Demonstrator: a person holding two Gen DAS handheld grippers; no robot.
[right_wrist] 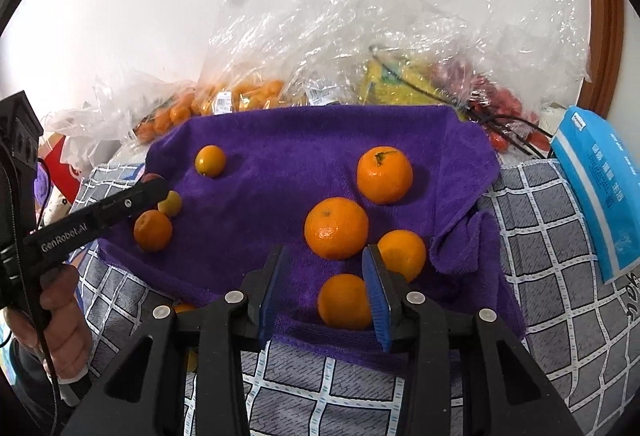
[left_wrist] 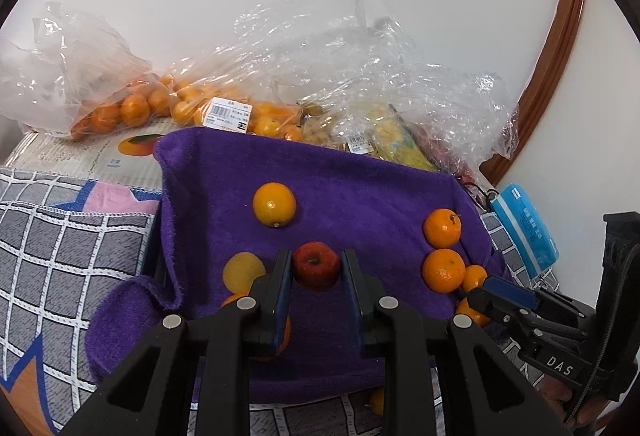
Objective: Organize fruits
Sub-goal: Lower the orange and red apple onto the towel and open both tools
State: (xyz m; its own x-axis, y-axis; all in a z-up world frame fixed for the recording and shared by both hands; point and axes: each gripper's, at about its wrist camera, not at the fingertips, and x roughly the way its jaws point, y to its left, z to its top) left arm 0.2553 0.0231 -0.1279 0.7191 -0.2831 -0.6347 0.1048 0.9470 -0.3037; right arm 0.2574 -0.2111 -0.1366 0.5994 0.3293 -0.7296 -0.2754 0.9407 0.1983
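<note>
Gripping the red apple (left_wrist: 316, 265) in your left gripper (left_wrist: 316, 272), fingers clamped on both sides, it sits dead ahead above the purple towel (left_wrist: 360, 188). Your right gripper (right_wrist: 326, 296) stands parted (nothing pinched); a small orange (right_wrist: 345, 301) lies between its fingers, hugging the right one, other oranges just beyond.

A red apple (left_wrist: 316, 265) sits centre-frame on the purple towel (left_wrist: 360, 180), with loose oranges (right_wrist: 336, 228) scattered around it.
</note>
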